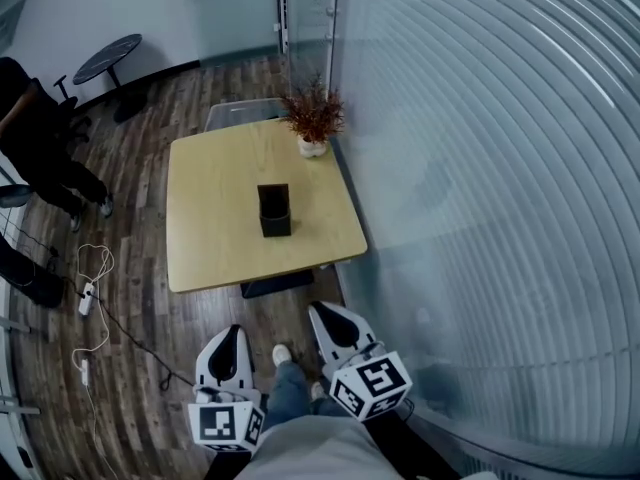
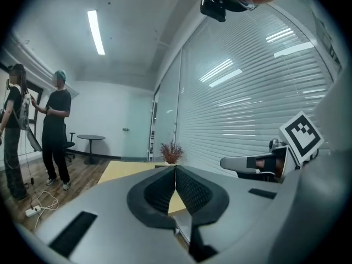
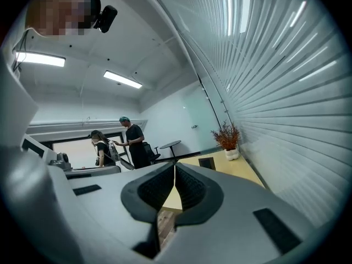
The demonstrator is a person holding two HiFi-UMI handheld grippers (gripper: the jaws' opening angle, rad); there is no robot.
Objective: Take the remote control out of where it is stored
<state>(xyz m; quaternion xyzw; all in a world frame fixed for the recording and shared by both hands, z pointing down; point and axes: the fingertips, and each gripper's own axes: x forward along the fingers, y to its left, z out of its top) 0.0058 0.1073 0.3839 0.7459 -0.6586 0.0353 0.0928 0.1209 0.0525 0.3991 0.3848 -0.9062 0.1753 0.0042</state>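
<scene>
Pale wood surface (image 1: 215, 243) at frame centre; task not begun. The left gripper (image 1: 234, 330) and right gripper (image 1: 320, 310), at lower frame, sit well apart from it, jaws pressed together, holding nothing. A black holder (image 1: 274, 211) stands mid-surface. The remote control, presumably inside, is not visible. Approach and extraction outstanding.
</scene>
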